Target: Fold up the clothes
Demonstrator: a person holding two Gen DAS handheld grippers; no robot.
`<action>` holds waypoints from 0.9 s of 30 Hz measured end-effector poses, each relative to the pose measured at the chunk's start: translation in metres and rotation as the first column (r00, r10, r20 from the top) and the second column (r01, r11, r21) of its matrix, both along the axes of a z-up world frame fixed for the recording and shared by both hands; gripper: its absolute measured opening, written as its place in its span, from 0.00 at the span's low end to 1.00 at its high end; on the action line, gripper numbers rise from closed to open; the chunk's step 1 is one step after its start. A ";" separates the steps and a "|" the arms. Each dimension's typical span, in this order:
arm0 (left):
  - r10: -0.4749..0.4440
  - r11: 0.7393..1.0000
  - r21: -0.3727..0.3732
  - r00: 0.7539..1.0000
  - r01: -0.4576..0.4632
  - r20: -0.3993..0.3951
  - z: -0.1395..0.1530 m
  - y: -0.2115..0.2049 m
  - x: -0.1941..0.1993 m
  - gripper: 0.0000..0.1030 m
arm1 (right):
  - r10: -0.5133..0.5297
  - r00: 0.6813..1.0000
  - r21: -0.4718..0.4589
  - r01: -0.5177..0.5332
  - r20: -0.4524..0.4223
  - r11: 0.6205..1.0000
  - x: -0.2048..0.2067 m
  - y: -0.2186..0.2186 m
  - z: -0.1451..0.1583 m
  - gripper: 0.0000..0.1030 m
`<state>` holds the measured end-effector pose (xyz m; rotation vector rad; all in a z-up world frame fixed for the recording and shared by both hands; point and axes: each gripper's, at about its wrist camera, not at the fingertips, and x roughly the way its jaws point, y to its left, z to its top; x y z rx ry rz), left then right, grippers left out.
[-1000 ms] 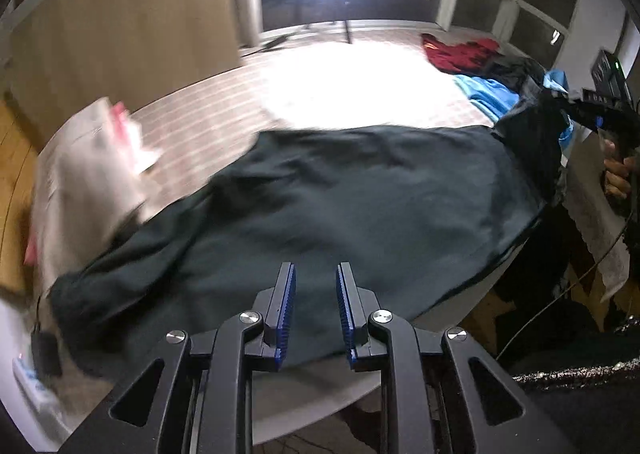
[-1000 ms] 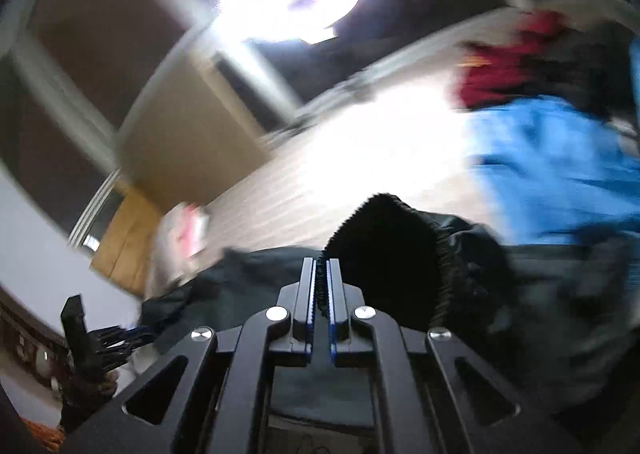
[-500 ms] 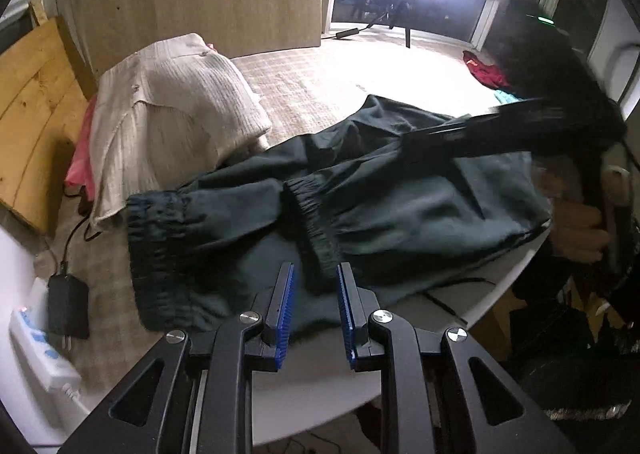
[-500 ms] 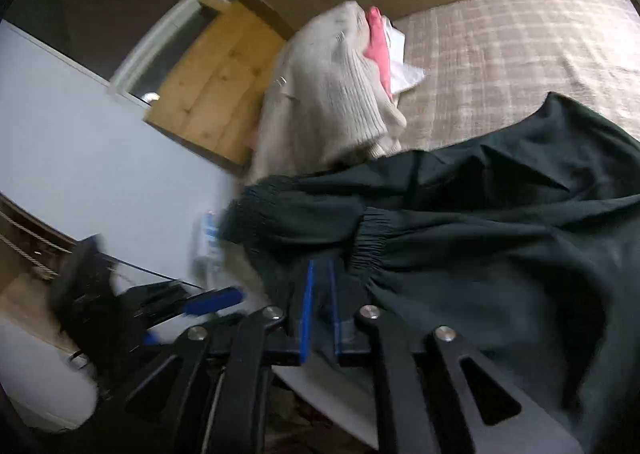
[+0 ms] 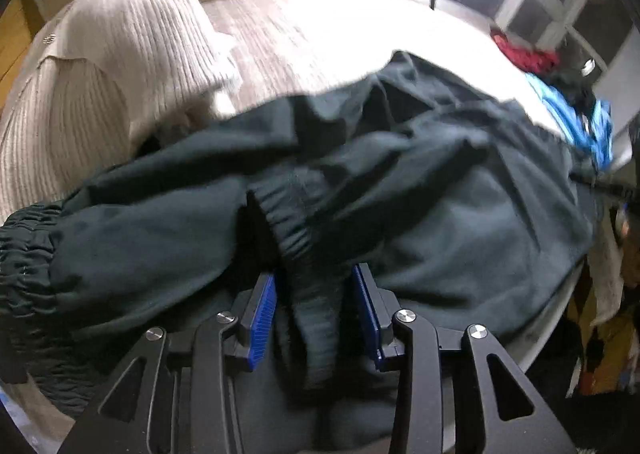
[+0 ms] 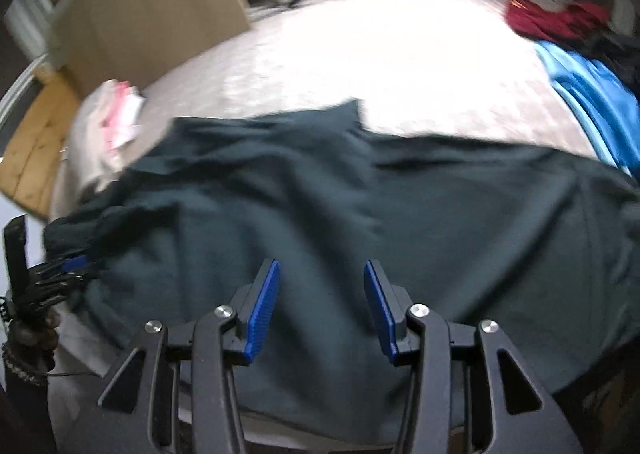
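Table (image 6: 360,53) bears dark trousers (image 6: 360,213); both jaws opening.

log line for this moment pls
left gripper: opening, cuff between jaws | right gripper: opening, empty | dark garment: spread on table

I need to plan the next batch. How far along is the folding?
Done: a cream knit lies folded at one side of the table. In hand: the dark trousers lie spread out, one cuff doubled over between the opening left tongs; the right tongs are opening, holding nothing. Left: finishing the trousers, then the blue and red garments.
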<state>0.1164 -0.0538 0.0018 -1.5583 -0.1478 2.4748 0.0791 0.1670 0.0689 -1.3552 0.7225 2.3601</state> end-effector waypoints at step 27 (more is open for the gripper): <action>0.045 0.981 -0.187 0.996 -0.058 -0.075 0.057 -0.073 0.037 0.25 | 0.226 0.974 0.066 -0.225 -0.003 0.972 -0.077 -0.079 -0.006 0.47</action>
